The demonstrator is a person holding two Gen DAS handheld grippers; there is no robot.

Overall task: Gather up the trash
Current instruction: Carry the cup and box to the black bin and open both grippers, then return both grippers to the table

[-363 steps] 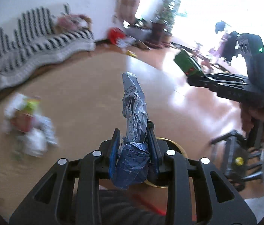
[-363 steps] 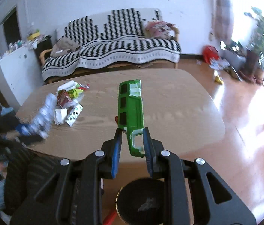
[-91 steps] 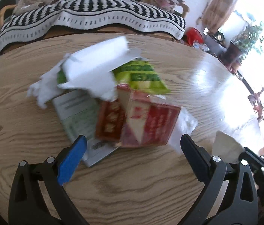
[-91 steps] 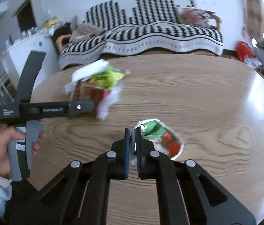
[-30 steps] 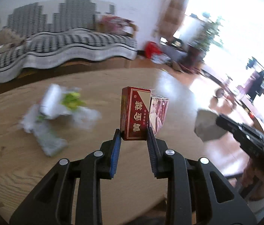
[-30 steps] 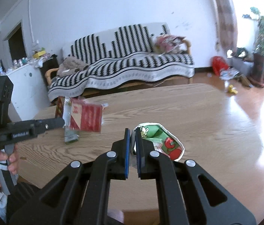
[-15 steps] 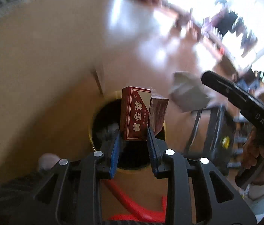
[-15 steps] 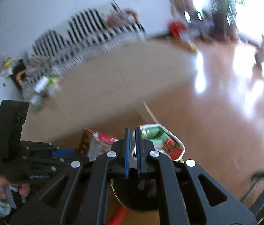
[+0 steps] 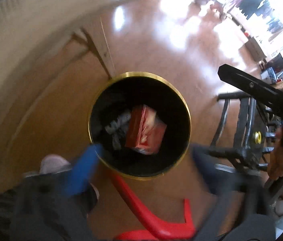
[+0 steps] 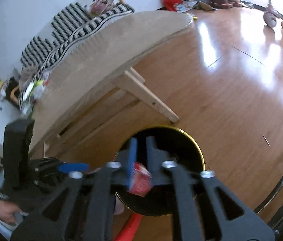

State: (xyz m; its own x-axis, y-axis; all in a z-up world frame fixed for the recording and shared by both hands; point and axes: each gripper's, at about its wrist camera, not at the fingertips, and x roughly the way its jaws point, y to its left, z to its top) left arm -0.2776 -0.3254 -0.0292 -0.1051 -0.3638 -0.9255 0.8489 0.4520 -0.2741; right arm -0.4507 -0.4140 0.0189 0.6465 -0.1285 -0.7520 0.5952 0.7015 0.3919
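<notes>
Now poised over the black bin (image 9: 105, 92) with its brass rim, both claws spread and empty. Left claw (image 9: 141, 164) blurred, jaws just sprung apart, nothing between them; red carton (image 9: 145, 129) dropped inside the bin, at twelve o'clock from that claw, long axis running roughly from eleven to five, beside crumpled grey wrapping (image 9: 118, 125). Right claw (image 10: 141, 154) likewise just opened, jaws parted over the bin mouth, no pad pressing anything; the carton seen past the jaws below. Foil lid not made out in either view. Remaining trash (image 10: 34, 89) heaped on the bench (image 10: 121, 46), far at ten o'clock from the right claw, nearer the left hand by judgement. Printing on the carton too smeared to read; no other legible writing.
</notes>
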